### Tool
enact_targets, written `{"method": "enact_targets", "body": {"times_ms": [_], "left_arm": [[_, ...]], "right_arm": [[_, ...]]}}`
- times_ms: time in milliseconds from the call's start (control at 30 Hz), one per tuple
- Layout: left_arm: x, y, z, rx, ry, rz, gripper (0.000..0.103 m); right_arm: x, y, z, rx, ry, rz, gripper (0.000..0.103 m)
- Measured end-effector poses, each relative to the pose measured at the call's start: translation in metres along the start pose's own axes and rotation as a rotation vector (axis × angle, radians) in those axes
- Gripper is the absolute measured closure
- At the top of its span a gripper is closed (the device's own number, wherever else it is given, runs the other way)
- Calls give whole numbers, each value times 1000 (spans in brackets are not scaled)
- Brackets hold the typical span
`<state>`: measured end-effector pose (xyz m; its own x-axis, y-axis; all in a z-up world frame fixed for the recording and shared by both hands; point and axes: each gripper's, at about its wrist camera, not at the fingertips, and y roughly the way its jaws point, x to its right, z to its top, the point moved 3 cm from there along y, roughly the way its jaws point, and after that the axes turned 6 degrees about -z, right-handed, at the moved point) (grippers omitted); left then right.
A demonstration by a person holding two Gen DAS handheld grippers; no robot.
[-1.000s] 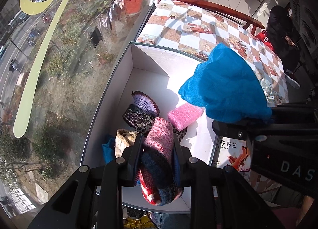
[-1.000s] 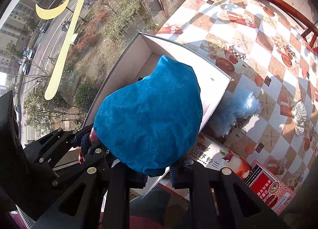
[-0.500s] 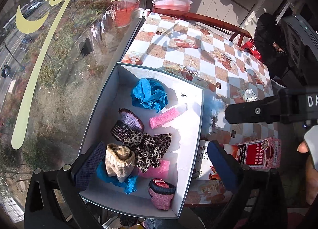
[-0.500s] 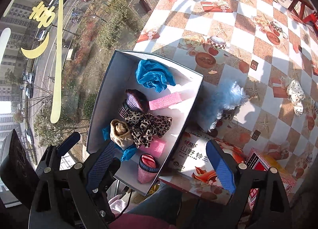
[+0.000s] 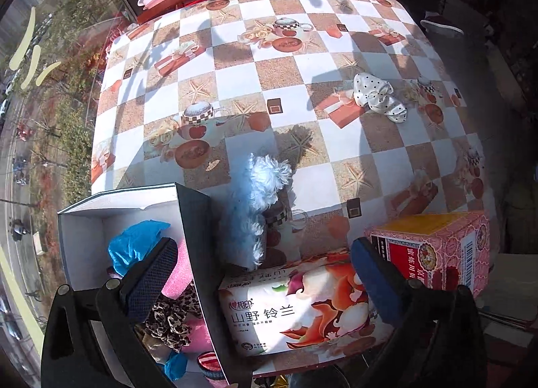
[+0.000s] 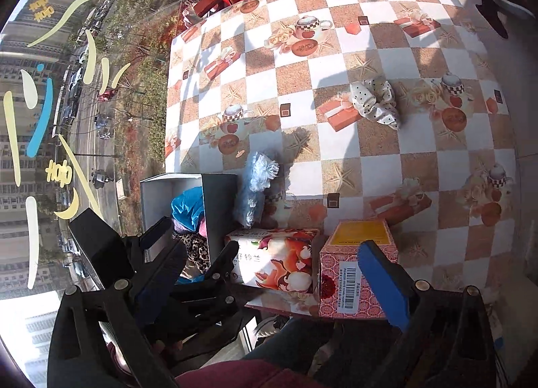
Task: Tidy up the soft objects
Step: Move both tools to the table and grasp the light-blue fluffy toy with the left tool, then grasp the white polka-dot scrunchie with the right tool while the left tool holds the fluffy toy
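1. Soft objects sit mostly in the white cardboard box (image 5: 84,236) at the table's near-left edge by the window: crumpled blue cloth (image 5: 134,246), pink foam block (image 5: 176,278), leopard-print scrunchie (image 5: 171,317), knitted red-striped piece (image 5: 208,362).
2. Change from a second ago: left gripper (image 5: 262,283) then clamped the knitted pink/red piece and right gripper (image 6: 282,273) clamped the blue cloth above the box; both items now lie inside the box.
3. Left gripper's jaws are spread wide, nothing between the pads, having opened within the last second.
4. Right gripper's jaws have just been opening, now wide and empty too.
5. Both views have swung off the box toward the open table (image 5: 302,62).
6. Fluffy pale-blue shaggy item (image 5: 259,206) is outside, leaning against the box's dark outer wall.
7. White polka-dot satin scrunchie (image 5: 378,95) lies well apart on the glossy checkered tablecloth.
8. Soft plastic tissue pack (image 5: 302,310) with flower print lies just beside the box; rigid pink-red carton (image 5: 433,250) stands next to it.
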<state>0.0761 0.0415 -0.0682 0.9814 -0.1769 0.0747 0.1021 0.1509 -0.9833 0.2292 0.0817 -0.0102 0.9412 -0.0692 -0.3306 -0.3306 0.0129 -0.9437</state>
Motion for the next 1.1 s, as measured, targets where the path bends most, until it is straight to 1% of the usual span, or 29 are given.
{"method": "enact_targets", "body": {"times_ms": [100, 200, 333, 467, 600, 667, 700, 767, 800, 867, 900, 933, 967, 1000, 1033, 1100], "left_arm": [[15, 33, 18, -38, 4, 20, 0], [21, 62, 33, -84, 11, 52, 0], [22, 91, 46, -148, 34, 98, 0], [19, 116, 50, -212, 46, 150, 0], [10, 128, 47, -255, 39, 208, 0], [8, 133, 45, -280, 46, 219, 0], [8, 136, 44, -296, 47, 211, 0], [8, 142, 40, -332, 42, 177, 5], [8, 145, 39, -350, 33, 168, 12], [7, 145, 39, -358, 9, 146, 16], [7, 145, 39, -368, -1, 118, 24], [7, 144, 40, -374, -13, 87, 40], [7, 142, 41, -373, -15, 73, 51], [9, 141, 43, -370, -11, 62, 64], [12, 139, 46, -359, -13, 32, 64], [19, 133, 56, -314, -22, -57, 64]], "right_arm": [[31, -7, -3, 11, 59, 23, 0], [59, -10, -4, 15, 111, 27, 0], [93, -5, -8, -13, 159, 24, 0], [118, 0, -11, -34, 199, 30, 0], [134, 2, -9, -36, 217, 45, 0], [141, 5, -9, -43, 231, 56, 0], [144, 8, -9, -47, 238, 61, 0], [146, 12, -9, -55, 244, 69, 0], [147, 15, -9, -59, 245, 74, 0], [148, 17, -8, -65, 245, 80, 0], [148, 18, -8, -66, 243, 84, 0], [149, 19, -8, -67, 242, 85, 0], [149, 20, -7, -68, 241, 83, 0], [149, 20, -6, -68, 239, 79, 0], [150, 21, -4, -68, 235, 73, 0], [149, 25, 4, -73, 220, 51, 0]]}}
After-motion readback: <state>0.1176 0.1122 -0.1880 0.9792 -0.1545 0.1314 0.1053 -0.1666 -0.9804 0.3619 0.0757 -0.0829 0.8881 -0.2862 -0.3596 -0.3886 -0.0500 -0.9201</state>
